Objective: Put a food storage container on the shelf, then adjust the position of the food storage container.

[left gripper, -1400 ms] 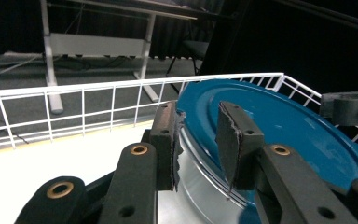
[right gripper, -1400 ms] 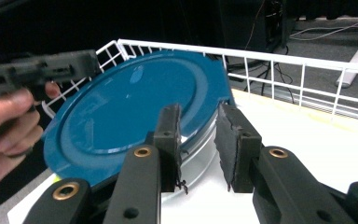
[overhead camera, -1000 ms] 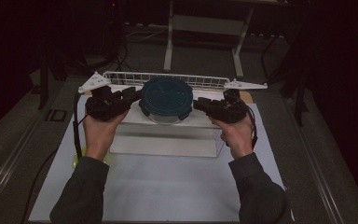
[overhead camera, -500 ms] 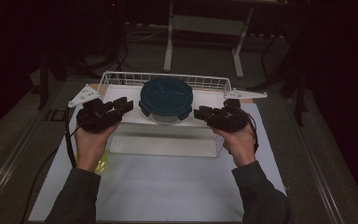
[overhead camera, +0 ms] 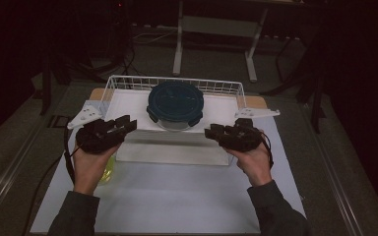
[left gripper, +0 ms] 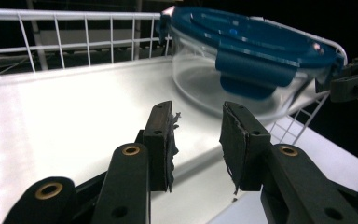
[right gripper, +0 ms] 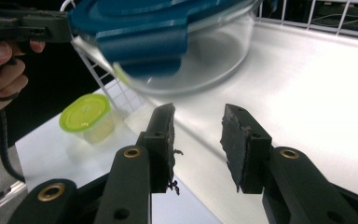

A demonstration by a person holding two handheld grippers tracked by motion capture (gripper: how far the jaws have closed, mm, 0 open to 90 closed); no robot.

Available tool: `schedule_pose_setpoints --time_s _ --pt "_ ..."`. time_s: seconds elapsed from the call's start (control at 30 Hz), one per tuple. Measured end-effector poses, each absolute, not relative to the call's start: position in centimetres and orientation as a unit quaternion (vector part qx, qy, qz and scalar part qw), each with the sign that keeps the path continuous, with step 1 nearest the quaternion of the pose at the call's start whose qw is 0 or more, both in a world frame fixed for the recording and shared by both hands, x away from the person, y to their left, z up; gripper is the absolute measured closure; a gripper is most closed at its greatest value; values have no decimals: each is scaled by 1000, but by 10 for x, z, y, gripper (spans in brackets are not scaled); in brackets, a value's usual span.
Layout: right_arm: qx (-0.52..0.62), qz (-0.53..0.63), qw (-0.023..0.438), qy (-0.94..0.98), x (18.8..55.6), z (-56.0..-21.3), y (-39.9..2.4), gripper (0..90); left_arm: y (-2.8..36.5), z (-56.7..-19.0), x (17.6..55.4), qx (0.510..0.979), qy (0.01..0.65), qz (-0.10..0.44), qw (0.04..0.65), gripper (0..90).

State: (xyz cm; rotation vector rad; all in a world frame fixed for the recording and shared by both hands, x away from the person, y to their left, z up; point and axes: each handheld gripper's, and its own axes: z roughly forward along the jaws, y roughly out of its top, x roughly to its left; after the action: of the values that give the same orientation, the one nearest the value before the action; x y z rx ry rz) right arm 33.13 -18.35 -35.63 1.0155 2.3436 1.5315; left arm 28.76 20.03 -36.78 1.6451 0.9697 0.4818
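Apparently the placing step is done: the round glass container with its blue clip-on lid (overhead camera: 175, 104) sits inside the white wire basket (overhead camera: 128, 81), on the basket's white floor toward its front middle, and neither gripper has hold of it. In the left gripper view the container (left gripper: 242, 70) rests level on the bright floor, one blue lid clip facing the camera, the basket's wire wall (left gripper: 74, 32) behind and to its left. The left gripper (overhead camera: 128, 124) hangs just outside the basket's front left, its fingers (left gripper: 161, 140) parted to a middling gap with nothing between them; those jaws have just been opening. The right gripper (overhead camera: 211, 132) hangs at the basket's front right, likewise short of the container, its fingers (right gripper: 242, 140) equally parted and empty, and its jaws have also just been opening. From the right gripper view the container (right gripper: 168, 42) shows above the fingers, well clear of them. A small plastic tub with a lime-green lid (right gripper: 85, 116) stands on the white worktop sheet (overhead camera: 177, 196) outside the basket, by its front left corner, partly hidden under the left hand in the high view (overhead camera: 107, 169). What seems left, as a judgement: drawing both grippers clear of the basket, and perhaps dealing with the green-lidded tub, which lies untouched.
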Motion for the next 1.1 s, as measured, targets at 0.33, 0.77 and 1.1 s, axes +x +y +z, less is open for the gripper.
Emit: schedule_pose_setpoints --time_s 0.33,0.77,1.1 --pt "333 507 70 792 318 -377 -187 616 205 -382 277 707 411 202 539 638" --pt "325 491 63 806 307 -402 -187 606 219 -403 265 720 416 191 521 650" --pt "323 488 55 809 304 -411 -186 600 246 -430 262 730 447 183 483 783"
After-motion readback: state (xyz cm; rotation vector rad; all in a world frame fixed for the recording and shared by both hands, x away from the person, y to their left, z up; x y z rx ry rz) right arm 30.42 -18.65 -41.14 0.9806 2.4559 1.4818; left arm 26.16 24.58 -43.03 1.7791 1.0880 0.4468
